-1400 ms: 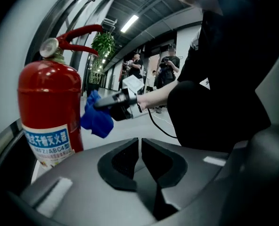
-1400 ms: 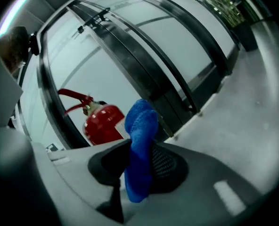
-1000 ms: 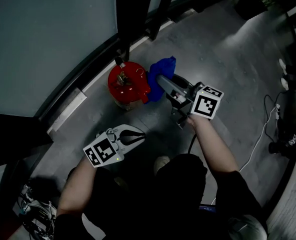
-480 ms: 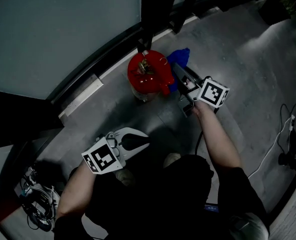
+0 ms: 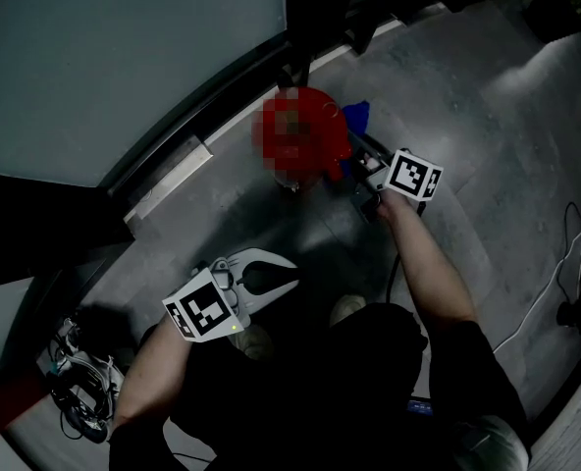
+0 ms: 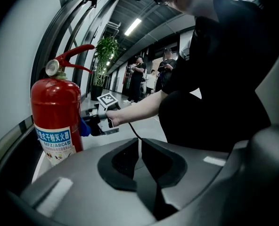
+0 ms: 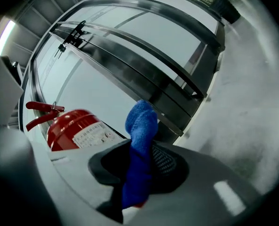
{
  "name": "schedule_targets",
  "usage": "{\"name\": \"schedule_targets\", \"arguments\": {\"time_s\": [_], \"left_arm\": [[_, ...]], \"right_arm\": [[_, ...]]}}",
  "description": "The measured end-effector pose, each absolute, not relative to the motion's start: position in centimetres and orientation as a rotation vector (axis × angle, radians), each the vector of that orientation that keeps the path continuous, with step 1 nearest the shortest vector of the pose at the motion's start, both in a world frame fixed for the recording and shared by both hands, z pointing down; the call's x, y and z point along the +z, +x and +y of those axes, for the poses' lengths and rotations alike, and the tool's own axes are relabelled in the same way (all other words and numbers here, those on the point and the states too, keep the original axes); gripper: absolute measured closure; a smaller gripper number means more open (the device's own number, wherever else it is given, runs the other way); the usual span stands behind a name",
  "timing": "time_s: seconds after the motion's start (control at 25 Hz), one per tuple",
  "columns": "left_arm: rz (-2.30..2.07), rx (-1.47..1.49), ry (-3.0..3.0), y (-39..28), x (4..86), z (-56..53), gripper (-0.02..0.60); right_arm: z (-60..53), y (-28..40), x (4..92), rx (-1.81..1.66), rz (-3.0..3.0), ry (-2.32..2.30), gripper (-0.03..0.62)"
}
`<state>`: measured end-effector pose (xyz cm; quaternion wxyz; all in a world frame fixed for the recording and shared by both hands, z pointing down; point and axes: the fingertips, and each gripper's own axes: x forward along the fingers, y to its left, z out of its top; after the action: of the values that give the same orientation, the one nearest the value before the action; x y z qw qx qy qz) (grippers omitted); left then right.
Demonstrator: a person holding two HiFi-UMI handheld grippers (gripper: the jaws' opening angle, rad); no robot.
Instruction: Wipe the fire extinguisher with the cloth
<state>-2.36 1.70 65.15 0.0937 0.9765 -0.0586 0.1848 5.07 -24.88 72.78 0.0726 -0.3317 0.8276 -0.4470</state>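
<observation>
though barely seen from above, the cloth (image 7: 141,122) sits pinched in the right gripper (image 7: 142,158).

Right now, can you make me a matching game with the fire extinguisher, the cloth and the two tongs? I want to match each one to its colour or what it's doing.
Things:
1. fire extinguisher
2. cloth
3. left tongs
4. right tongs

Colour or state:
A. shut, with nothing between them
B. blue
C. red, standing upright
D. clamped on the cloth

Right pairs: 1-C, 2-B, 3-A, 4-D.
</observation>
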Motion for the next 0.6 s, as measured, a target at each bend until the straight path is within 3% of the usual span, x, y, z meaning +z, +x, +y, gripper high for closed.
{"name": "schedule_targets", "arguments": {"time_s": [0.6], "left_arm": [[-0.205,0.553,2.860,-3.3,65.5,2.7,0.552]], "right_arm": [[-24.7,5.7,83.2,-1.515,2.389,-1.164,0.487]]}}
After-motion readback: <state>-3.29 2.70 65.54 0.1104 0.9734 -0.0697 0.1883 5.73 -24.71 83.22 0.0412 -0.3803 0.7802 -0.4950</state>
